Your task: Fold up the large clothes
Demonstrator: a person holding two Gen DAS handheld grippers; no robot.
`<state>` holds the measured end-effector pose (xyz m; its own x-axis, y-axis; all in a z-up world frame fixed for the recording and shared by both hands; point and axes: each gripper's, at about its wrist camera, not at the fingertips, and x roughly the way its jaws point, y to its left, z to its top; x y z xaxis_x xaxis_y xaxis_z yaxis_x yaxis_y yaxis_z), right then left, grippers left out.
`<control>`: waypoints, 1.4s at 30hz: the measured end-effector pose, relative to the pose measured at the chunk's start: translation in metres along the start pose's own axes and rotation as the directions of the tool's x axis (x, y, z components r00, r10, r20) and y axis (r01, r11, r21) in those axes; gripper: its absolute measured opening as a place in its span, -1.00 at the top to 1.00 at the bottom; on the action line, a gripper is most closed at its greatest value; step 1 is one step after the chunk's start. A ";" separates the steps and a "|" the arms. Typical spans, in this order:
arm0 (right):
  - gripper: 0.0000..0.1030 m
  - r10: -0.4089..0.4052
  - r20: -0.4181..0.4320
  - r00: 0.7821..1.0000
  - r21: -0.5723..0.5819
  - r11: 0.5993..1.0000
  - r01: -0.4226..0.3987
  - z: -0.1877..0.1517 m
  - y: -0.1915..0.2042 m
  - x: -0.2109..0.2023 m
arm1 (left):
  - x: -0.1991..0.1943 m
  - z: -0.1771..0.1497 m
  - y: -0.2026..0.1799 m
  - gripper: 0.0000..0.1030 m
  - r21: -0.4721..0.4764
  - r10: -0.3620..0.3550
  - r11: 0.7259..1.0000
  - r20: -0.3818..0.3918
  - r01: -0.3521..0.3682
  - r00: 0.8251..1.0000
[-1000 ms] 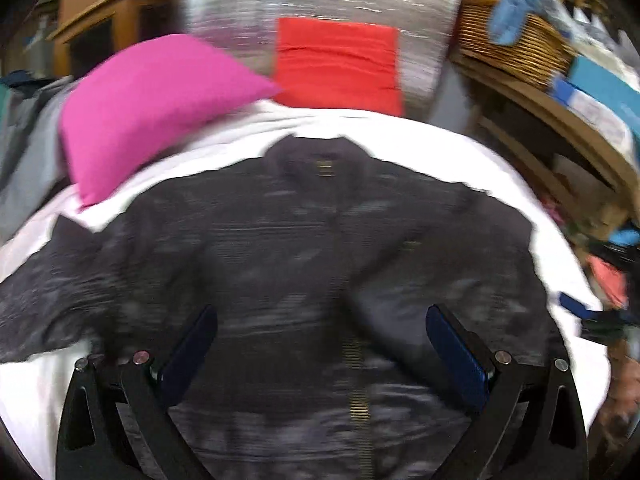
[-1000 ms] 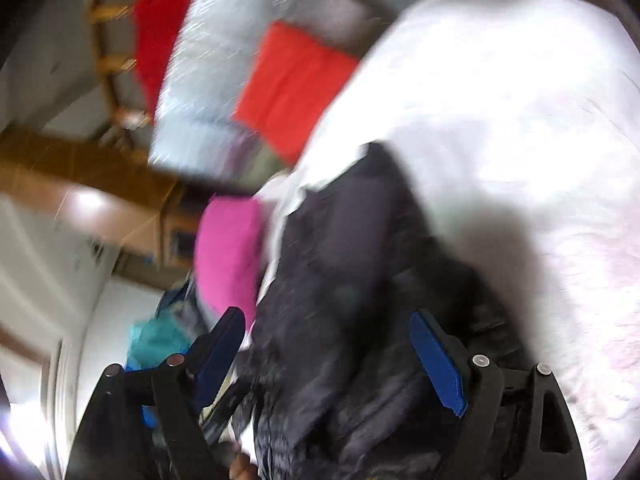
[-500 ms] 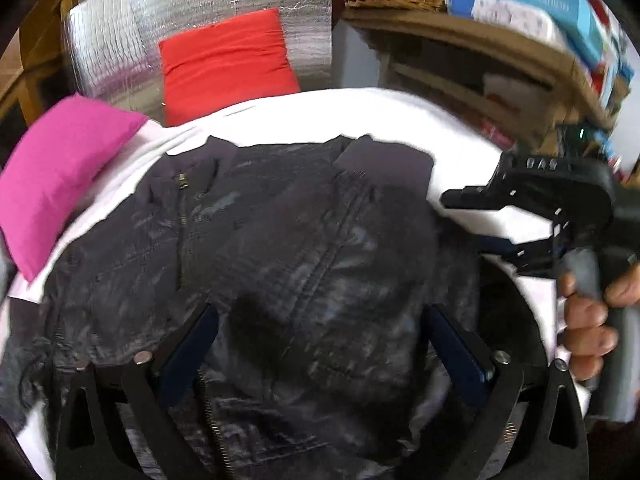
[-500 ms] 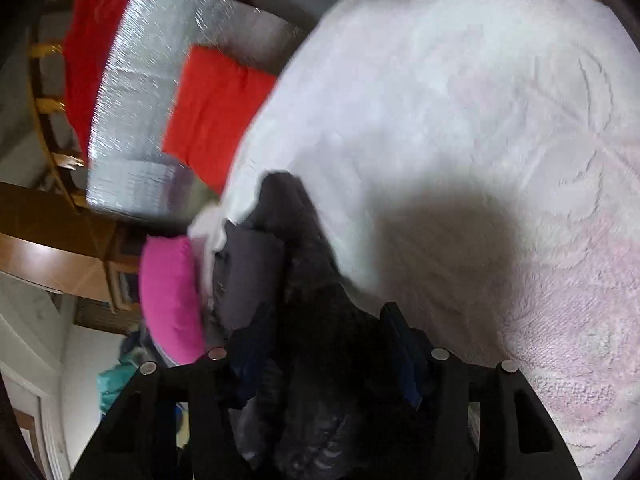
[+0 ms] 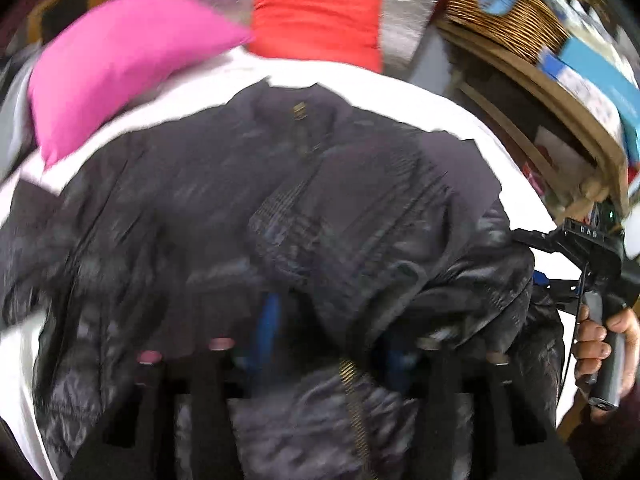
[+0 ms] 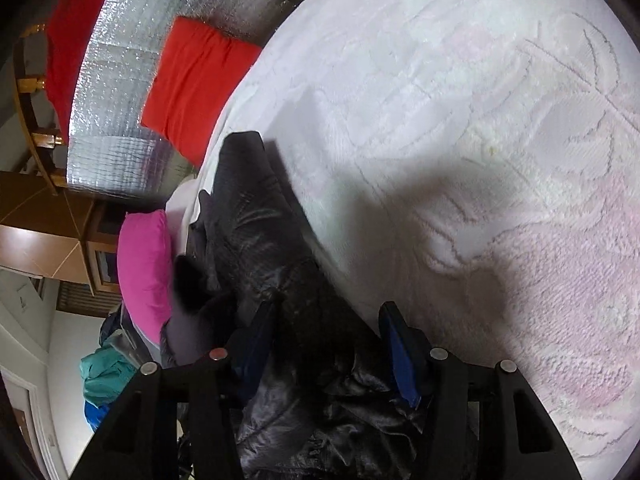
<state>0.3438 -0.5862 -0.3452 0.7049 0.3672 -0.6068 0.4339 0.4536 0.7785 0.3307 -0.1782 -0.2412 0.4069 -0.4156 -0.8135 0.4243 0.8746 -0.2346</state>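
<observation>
Left wrist view: the dark jacket (image 5: 208,208) lies spread on the white bed (image 5: 400,92), its right side folded inward. Both claws have just been closing; the left claw (image 5: 332,332) and right claw (image 6: 328,344) now pinch bunched fabric. Next, probably, carry the fold across evenly.

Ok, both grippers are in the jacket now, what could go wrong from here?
Both grippers' jaws have just been closing with jacket fabric between them. The left gripper is around a thick, bunched wad near the zipper; shiny fabric may slip. The right gripper holds several layers, so lifting could drag the folded sleeve open.
</observation>
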 end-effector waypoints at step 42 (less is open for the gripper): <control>0.18 -0.235 0.198 0.952 -0.393 0.870 0.296 -0.016 0.103 0.042 | 0.013 0.025 -0.009 -0.34 0.065 0.231 0.971 0.025 -0.232 0.973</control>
<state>0.4090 -0.5112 -0.2936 0.6800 0.0826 -0.7286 0.3658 0.8229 0.4348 0.3521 -0.1978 -0.2365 0.5143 -0.2085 -0.8319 0.3697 0.9291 -0.0043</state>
